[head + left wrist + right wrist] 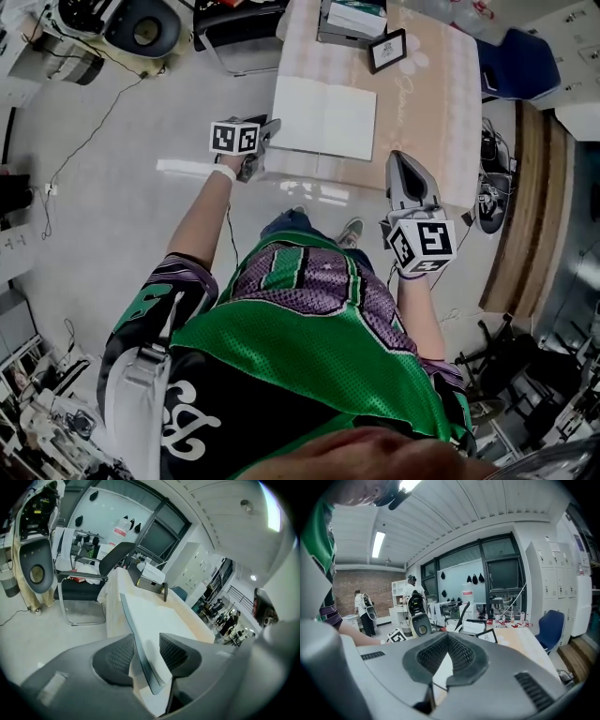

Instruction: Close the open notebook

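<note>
The open notebook lies white on the table ahead of me. My left gripper is at its left edge. In the left gripper view the notebook's thin blue-grey left cover stands tilted up off the white pages. It runs between the parted jaws of that gripper, and a gap still shows beside it. My right gripper hangs at the table's near right edge, right of the notebook. Its jaws meet at the tips with nothing in them.
A framed picture and a stack of books stand at the table's far end. A black chair is left of the table, a blue chair at the far right. A wooden bench runs along the right.
</note>
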